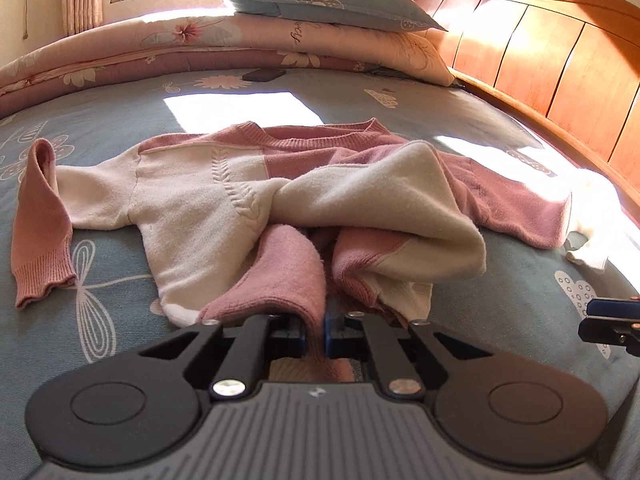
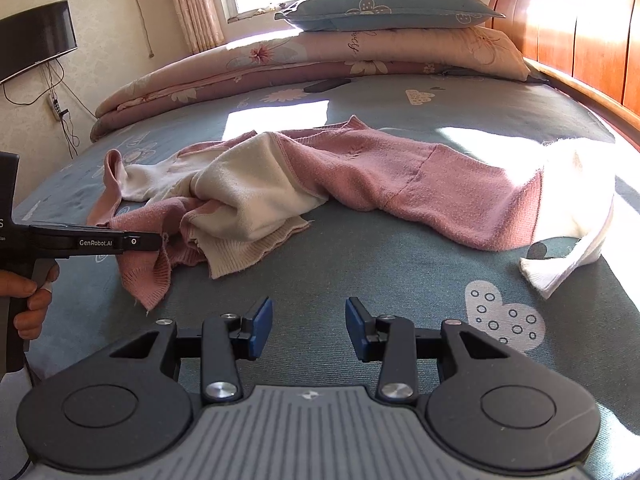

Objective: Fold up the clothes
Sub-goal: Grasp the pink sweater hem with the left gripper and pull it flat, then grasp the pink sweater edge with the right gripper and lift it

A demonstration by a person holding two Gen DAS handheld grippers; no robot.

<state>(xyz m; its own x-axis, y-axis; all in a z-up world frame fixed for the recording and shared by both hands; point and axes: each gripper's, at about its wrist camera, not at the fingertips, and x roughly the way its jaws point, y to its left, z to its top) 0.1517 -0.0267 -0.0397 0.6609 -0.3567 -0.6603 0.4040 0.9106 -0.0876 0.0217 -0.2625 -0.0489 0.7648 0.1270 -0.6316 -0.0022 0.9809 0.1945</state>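
A pink and cream knitted sweater (image 1: 224, 184) lies crumpled on the blue-grey bed sheet (image 1: 120, 120), its body bunched in the middle and both sleeves spread out. My left gripper (image 1: 316, 334) is shut on the sweater's pink hem, which folds up between the pads. In the right wrist view the same sweater (image 2: 360, 176) spreads across the sheet, and the left gripper (image 2: 154, 242) reaches in from the left, pinching the pink hem, held by a person's hand (image 2: 32, 300). My right gripper (image 2: 309, 326) hovers open over bare sheet, in front of the sweater, nothing between its fingers.
A folded floral quilt (image 1: 200, 48) with a blue pillow (image 1: 332, 0) on top lies along the far side. The wooden headboard (image 1: 540, 60) runs down the right. A dark phone (image 1: 264, 75) rests by the quilt. A wall-mounted screen (image 2: 36, 40) hangs at left.
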